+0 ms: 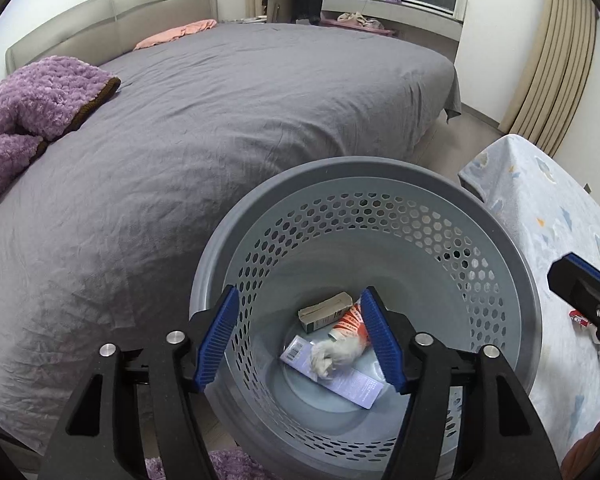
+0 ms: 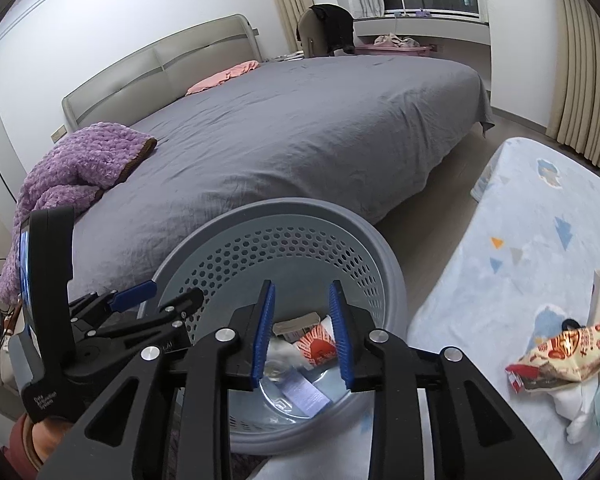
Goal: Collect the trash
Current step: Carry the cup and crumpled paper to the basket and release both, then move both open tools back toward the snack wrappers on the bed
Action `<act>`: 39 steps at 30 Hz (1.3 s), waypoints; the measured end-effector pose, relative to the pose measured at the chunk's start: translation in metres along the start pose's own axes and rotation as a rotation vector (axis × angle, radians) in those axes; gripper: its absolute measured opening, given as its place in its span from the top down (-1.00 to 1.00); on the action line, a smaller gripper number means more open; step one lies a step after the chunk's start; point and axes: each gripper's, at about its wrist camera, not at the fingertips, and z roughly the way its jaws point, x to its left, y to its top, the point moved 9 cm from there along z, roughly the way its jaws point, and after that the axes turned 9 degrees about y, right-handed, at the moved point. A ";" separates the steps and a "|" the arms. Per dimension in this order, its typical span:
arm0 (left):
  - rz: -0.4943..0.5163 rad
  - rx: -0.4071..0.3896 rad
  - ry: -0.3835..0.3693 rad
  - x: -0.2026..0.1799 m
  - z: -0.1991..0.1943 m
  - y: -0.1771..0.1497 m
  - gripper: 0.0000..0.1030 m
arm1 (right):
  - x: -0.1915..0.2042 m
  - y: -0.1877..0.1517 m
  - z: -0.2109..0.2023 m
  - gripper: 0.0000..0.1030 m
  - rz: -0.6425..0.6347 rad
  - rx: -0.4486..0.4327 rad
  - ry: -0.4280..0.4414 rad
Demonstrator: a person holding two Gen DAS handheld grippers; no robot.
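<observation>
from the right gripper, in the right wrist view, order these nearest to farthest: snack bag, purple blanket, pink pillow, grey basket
1. grey basket, directly under and ahead of the right gripper.
2. snack bag, to the right on the patterned cloth.
3. purple blanket, left, on the bed's near corner.
4. pink pillow, far up the bed by the headboard.

The left gripper [image 2: 156, 296] body reads "Data Acquisition System".
</observation>
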 end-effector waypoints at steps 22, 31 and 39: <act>0.047 -0.063 -0.055 -0.023 -0.053 0.002 -0.56 | -0.072 -0.053 -0.103 -0.40 0.096 -0.023 -0.236; 0.101 -0.128 -0.127 -0.071 -0.111 -0.002 -0.64 | -0.103 -0.079 -0.167 -0.51 0.172 -0.093 -0.264; 0.182 -0.138 -0.185 -0.131 -0.143 -0.024 -0.66 | -0.133 -0.105 -0.203 -0.51 0.251 -0.095 -0.249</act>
